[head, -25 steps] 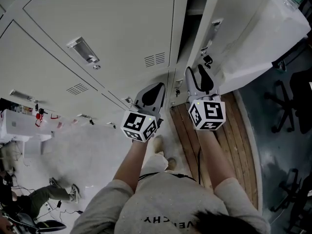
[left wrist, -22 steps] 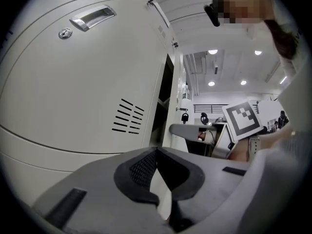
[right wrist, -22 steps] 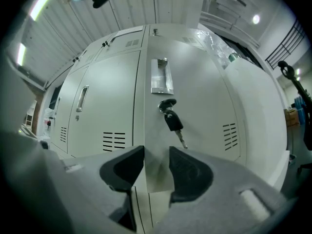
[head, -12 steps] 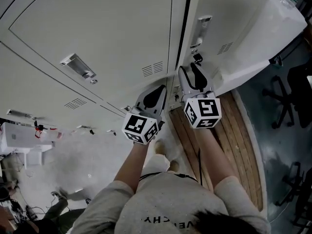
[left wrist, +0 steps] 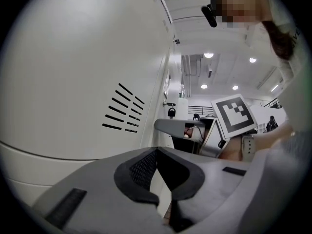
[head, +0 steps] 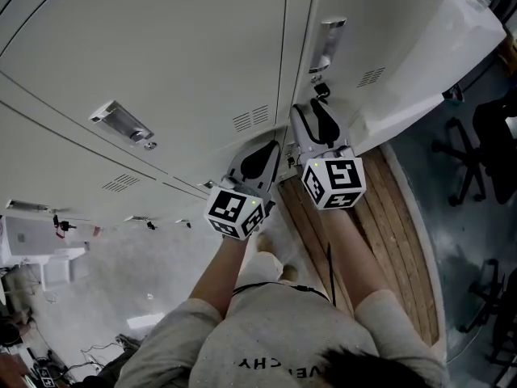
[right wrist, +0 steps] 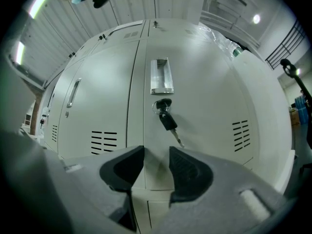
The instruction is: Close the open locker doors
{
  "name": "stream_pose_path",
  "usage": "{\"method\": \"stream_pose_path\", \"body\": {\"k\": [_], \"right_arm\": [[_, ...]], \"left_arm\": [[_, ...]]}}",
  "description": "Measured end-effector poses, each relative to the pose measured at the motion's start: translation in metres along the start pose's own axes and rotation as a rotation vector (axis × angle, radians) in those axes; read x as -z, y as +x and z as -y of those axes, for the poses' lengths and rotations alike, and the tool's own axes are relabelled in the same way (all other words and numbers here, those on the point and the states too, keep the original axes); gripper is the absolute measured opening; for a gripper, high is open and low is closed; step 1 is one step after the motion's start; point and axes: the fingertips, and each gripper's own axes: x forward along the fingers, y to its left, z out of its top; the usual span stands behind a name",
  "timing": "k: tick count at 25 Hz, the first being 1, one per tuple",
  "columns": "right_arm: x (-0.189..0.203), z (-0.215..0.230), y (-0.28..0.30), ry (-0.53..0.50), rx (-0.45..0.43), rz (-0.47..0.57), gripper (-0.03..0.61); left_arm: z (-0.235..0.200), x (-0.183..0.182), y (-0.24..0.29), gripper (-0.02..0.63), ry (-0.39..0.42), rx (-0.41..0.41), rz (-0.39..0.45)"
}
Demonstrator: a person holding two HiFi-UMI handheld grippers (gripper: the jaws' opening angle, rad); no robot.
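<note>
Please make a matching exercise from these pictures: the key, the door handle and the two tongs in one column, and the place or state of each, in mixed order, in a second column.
Column one:
1. key
2. handle
3. left tongs
4. right tongs

Column two:
A. apart, nothing held
B. hangs from the lock
C. tips together
D. set above the lock

Pairs: 1-B, 2-D, 3-C, 4-A

Likely an office, grey lockers [head: 161,55], swivel chairs [head: 468,162]
</note>
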Motion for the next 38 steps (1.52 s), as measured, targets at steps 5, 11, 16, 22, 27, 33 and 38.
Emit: {"method": "stream_pose_path", "body": {"k": [5,11,16,22,27,33,38], "right_arm": [[0.001,0.002,0.004,0.025,-0.020,-0.006,0.156],[0.001,0.002,0.006,0.032,-0.027,0.001,0.152],[0.001,0.003,0.004,0.044,-0.044,0.020,0.152],[0.006,-0.004,-0.010,0.070,-0.084,0.018,0.150],[0.011,-0.021,-0.026,0.071,-0.166,-0.014,0.121],[0.010,-0.045,-0.054,0.069,-0.261,-0.030,0.040],[0.008,-0.059,-0.089,0.085,-0.323,-0.034,0.002]], "left_arm": [[0.001,0.000,0.005,-0.002,0.002,0.017,-0.001],[-0.001,0.000,0.005,-0.002,0.001,0.021,-0.003],[-0.006,-0.001,-0.003,-0.002,0.005,0.009,0.001],[-0.018,-0.004,-0.029,-0.002,0.030,-0.074,0.009],[-0.025,-0.015,-0.063,-0.002,0.051,-0.180,0.028],[-0.023,-0.020,-0.107,-0.002,0.057,-0.300,0.041],[-0.007,-0.024,-0.144,-0.002,0.069,-0.377,0.054]]}}
